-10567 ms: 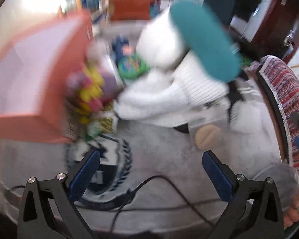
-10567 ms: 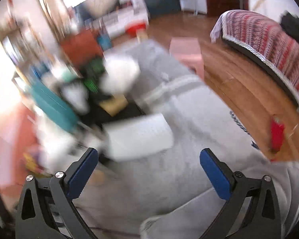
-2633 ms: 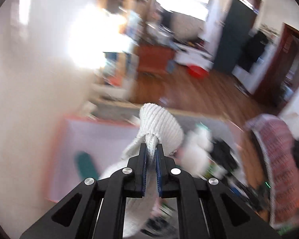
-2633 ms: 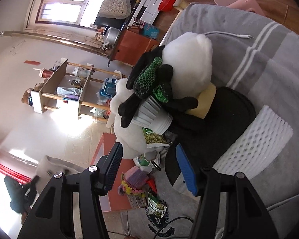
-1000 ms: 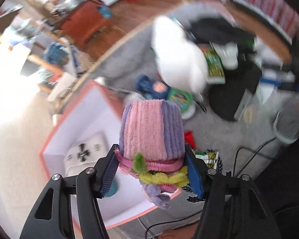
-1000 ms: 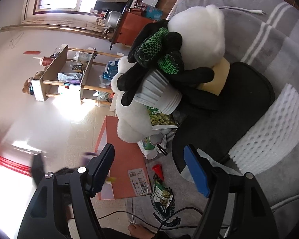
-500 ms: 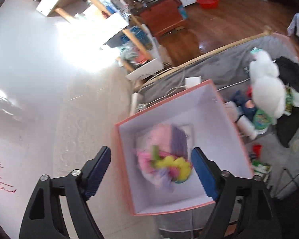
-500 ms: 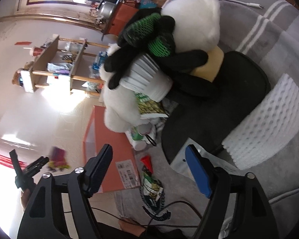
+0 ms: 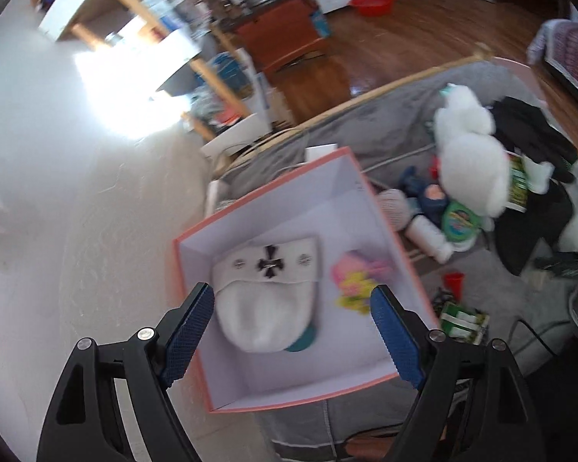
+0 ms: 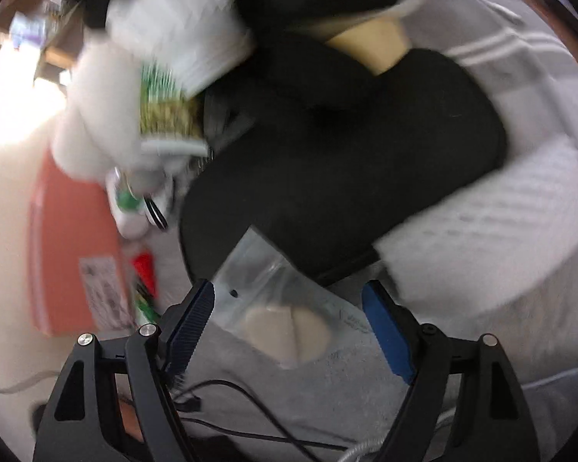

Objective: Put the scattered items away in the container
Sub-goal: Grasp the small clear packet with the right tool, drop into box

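The pink box with a white inside sits under my left gripper, which hangs open and empty above it. In the box lie a white knit hat with a black cross, a teal item peeking out under it, and a pink and yellow plush toy. My right gripper points down at a clear bag holding tan round pads on the grey blanket. The bag lies between its closing jaws, and the fingers are not pressing on it.
Beside the box lie a white plush, black clothes, a green tub, a red cup and a snack packet. The right wrist view shows a black cloth, white foam netting and a cable.
My left gripper opened and let the plush toy fall into the box, then drew back upward. My right gripper tipped down and dropped toward the clear bag.
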Tool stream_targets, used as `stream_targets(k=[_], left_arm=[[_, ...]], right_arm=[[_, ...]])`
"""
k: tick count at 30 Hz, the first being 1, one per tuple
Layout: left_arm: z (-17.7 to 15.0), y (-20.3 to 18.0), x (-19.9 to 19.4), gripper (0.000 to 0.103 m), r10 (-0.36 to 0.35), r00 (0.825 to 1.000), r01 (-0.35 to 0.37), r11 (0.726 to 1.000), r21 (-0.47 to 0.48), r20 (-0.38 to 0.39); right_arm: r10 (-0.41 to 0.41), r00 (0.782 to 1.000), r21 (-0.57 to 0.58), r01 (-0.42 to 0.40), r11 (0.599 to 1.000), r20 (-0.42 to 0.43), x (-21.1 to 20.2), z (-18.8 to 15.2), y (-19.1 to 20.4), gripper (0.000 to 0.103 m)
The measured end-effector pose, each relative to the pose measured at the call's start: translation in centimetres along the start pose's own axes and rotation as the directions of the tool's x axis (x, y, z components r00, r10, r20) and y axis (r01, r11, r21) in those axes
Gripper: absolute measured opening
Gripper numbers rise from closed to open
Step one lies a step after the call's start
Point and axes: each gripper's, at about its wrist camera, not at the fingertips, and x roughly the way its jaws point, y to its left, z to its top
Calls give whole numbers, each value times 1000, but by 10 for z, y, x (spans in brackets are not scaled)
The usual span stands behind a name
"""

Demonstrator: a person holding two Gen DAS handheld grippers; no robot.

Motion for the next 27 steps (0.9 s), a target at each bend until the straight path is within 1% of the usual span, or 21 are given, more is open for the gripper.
stream_targets(k=[1, 4, 7, 9, 10, 11, 12, 13, 15, 16, 17, 19, 21, 22, 23, 24, 25, 26, 27], left_arm=[[0, -5, -2, 83, -13, 1000, 13, 1000, 5, 3], [-2, -15, -6, 83, -39, 999, 39, 999, 16, 4], [-7, -18, -11, 83, -46, 999, 45, 999, 27, 11], [-12, -15, -13, 83, -49, 999, 48, 999, 22, 16], [-15, -11, -15, 83, -53, 998, 53, 999, 14, 18], [-18, -7, -17, 83, -57, 998, 57, 998, 3, 21], [-22, 0, -19, 83, -61, 998, 62, 998, -14, 23], [-25, 7, -20, 83, -63, 998, 64, 997, -35, 22], [-31, 21, -24, 83, -70, 997, 71, 994, -79, 25], [-33, 29, -25, 83, -72, 997, 75, 992, -101, 28], [-34, 36, -27, 83, -72, 997, 75, 990, -119, 32], [-38, 52, -33, 83, -67, 997, 73, 985, -159, 42], [-42, 66, -39, 83, -58, 997, 68, 979, -193, 57], [-44, 72, -42, 83, -52, 997, 64, 976, -209, 63], [-46, 78, -45, 83, -44, 997, 59, 972, -226, 69], [-49, 85, -48, 83, -39, 997, 55, 969, -242, 73], [-51, 89, -49, 83, -39, 996, 56, 966, -252, 75], [-54, 92, -51, 83, -42, 996, 60, 964, -258, 77], [-56, 96, -51, 83, -46, 996, 66, 963, -262, 79]], right_arm=[[3, 1000, -27, -4, 1000, -26, 6, -2, 3, 46], [67, 997, -29, -69, 997, -46, 5, -5, 4, 16], [176, 983, 36, -175, 984, -46, -1, -7, -8, 7], [252, 968, 47, -251, 967, -16, -12, -9, -9, 7], [294, 956, 45, -294, 955, 2, -19, -11, -7, 6], [336, 942, 40, -337, 941, 18, -27, -13, -2, 6], [383, 923, 30, -384, 923, 34, -35, -15, 4, 6], [444, 894, 20, -446, 895, 54, -47, -18, 12, 6], [567, 819, -12, -569, 823, 82, -69, -18, 31, 6], [615, 784, -52, -613, 789, 89, -82, -17, 50, 6], [642, 762, -107, -633, 766, 88, -94, -17, 74, 6], [666, 742, -189, -646, 740, 73, -106, -17, 121, 6], [693, 718, -250, -662, 707, 60, -111, -17, 172, 7], [697, 714, -274, -659, 701, 65, -112, -16, 196, 11], [683, 727, -292, -641, 710, 67, -110, -18, 215, 14], [656, 752, -301, -613, 731, 61, -105, -19, 231, 43], [609, 791, -307, -567, 764, 57, -100, -18, 242, 88], [559, 825, -322, -510, 798, 80, -99, -18, 247, 93], [524, 844, -349, -461, 816, 109, -100, -19, 247, 91]])
